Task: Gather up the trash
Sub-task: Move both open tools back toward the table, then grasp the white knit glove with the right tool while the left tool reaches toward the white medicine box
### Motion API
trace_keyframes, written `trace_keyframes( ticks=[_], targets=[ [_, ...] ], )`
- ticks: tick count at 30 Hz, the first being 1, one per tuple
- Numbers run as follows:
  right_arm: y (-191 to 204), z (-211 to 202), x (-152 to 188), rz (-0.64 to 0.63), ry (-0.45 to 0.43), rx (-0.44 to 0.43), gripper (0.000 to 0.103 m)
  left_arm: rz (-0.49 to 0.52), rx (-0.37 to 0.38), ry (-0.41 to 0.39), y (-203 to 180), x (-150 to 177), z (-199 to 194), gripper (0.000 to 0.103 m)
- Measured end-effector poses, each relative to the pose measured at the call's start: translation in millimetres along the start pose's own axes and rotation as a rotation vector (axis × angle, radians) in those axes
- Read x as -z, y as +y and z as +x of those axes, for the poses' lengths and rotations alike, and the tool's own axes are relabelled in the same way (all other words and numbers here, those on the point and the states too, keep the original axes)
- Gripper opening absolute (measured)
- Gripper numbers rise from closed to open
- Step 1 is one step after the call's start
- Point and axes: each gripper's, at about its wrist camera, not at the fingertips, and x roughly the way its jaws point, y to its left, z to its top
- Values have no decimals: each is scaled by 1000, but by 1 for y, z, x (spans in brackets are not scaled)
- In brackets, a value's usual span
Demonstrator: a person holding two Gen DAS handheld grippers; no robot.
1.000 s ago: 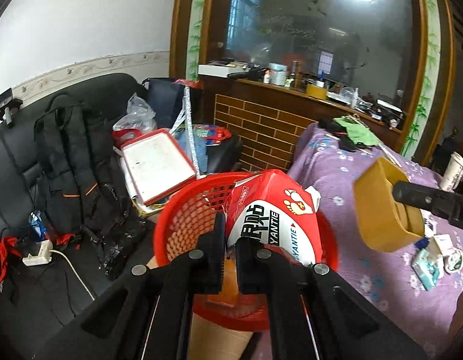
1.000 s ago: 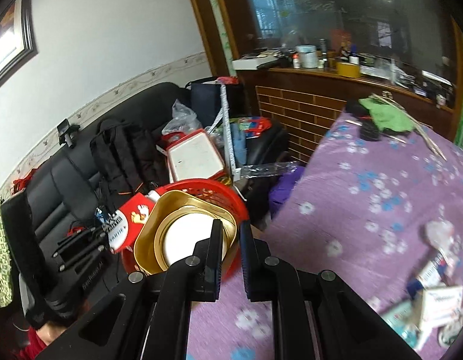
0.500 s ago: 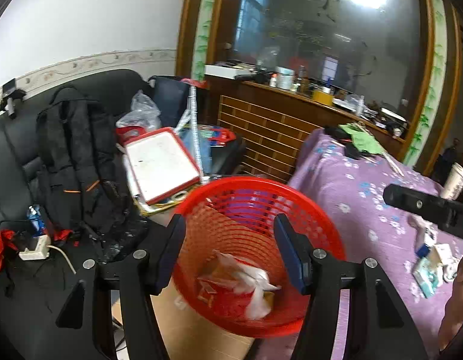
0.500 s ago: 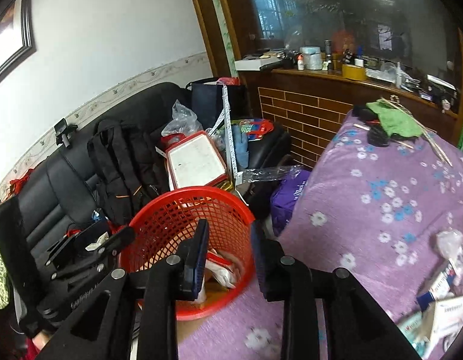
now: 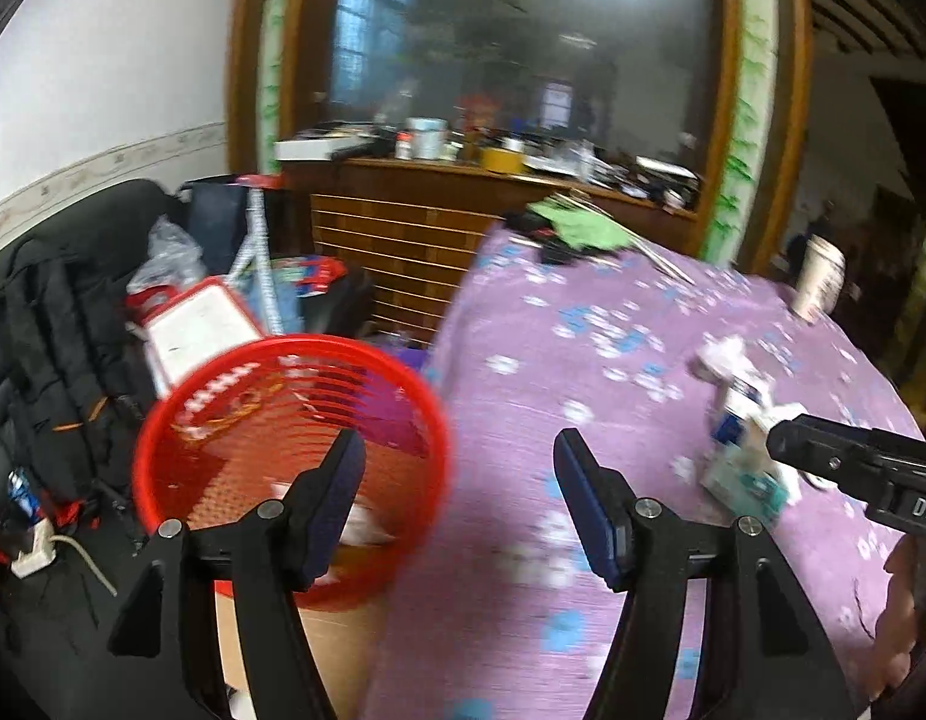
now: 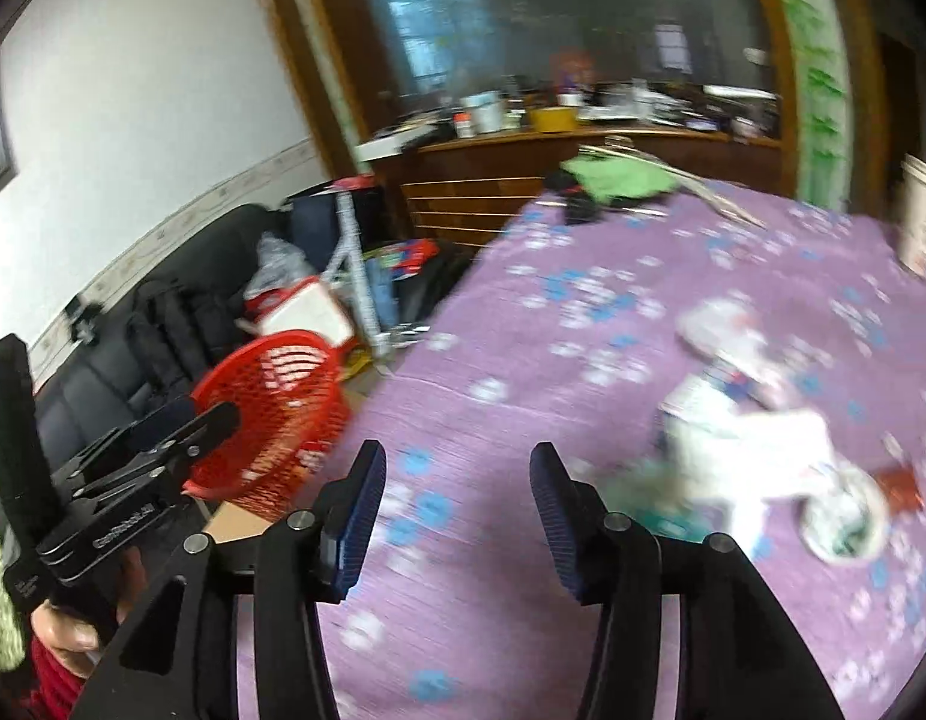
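Observation:
A red mesh trash basket (image 5: 222,390) stands on the floor left of the purple flowered table (image 5: 613,372), with trash inside; it also shows in the right wrist view (image 6: 270,372). My left gripper (image 5: 456,468) is open and empty over the basket's right rim and the table edge. My right gripper (image 6: 453,480) is open and empty above the table. A pile of trash, cartons and wrappers (image 6: 757,450), lies on the table to the right of it; the pile also shows in the left wrist view (image 5: 745,456). The views are blurred.
A black sofa (image 5: 36,312) with a backpack and clutter stands left of the basket. A paper cup (image 5: 817,282) stands at the table's far right. Green cloth (image 5: 583,228) lies at the far end. A brick counter (image 5: 402,240) stands behind.
Both grippers opened and let their trash fall into the basket: the left a red-and-white carton, the right a gold bowl. Both then swung right toward the table.

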Motion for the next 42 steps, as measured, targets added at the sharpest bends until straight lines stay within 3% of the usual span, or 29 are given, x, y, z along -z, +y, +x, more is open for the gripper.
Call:
trace_keyframes(
  ticks=[3, 11, 17, 19, 25, 30, 33, 36, 38, 42],
  targets=[
    [-30, -16, 10, 24, -10, 45, 54, 58, 60, 47, -36, 5, 8, 65],
    [-115, -41, 24, -7, -14, 360, 62, 205, 169, 139, -119, 20, 24, 69],
    [-160, -21, 37, -12, 41, 450, 63, 265, 193, 173, -154, 30, 32, 69],
    [-166, -14, 40, -5, 58, 437, 62, 271, 193, 188, -159, 32, 37, 69],
    [-167, -5, 44, -19, 68, 446, 36, 271, 185, 216, -168, 33, 50, 69],
    [-165, -6, 46, -36, 44, 435, 23, 254, 180, 242, -171, 33, 59, 70],
    [-163, -19, 44, -13, -35, 367, 23, 236, 183, 258, -171, 32, 64, 70],
    [-155, -49, 38, -14, -197, 286, 23, 229, 182, 271, -174, 31, 68, 72],
    [-152, -56, 38, -10, -235, 280, 23, 222, 190, 295, -176, 31, 73, 75],
    [-157, -54, 37, 21, -224, 256, 23, 190, 200, 327, -180, 29, 82, 75]
  ],
)
